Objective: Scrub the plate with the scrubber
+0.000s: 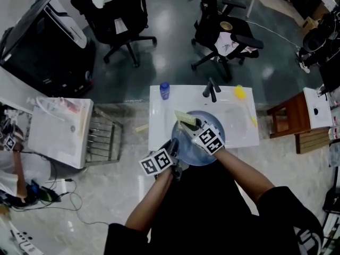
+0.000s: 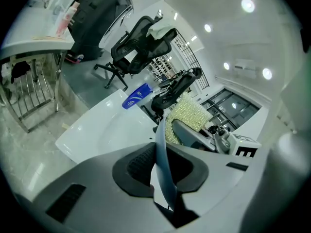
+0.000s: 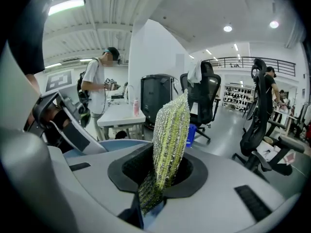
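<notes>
i have the left gripper (image 1: 173, 146) at the near left rim of the round pale-blue plate (image 1: 188, 149). in the left gripper view its jaws are closed down to a narrow gap on that rim, with the plate's thin edge running up between the dark pads, so the plate is firmly held. the plate sits over the basin of the white sink tabletop (image 1: 158, 125), near the middle and towards the near edge.

the right gripper (image 1: 192, 124) comes in from the near right and reaches across the plate. its jaws are clamped on the yellow-green mesh scrubber (image 3: 170, 130), which is squeezed flat between the pads and sticks out well past the tips. from the head view the scrubber lies at the far left part of the plate, and in the left gripper view it rests right against the plate's face near the far rim.

along the far edge of the tabletop stand a blue bottle (image 1: 164, 91) on the left, a black tap (image 1: 211, 91) in the middle and a small yellow object (image 1: 240, 92) on the right, all apart from the plate. a chrome wire rack (image 1: 102, 138) stands on the floor to the left of the sink, and a black office chair (image 1: 121, 16) is farther off.
</notes>
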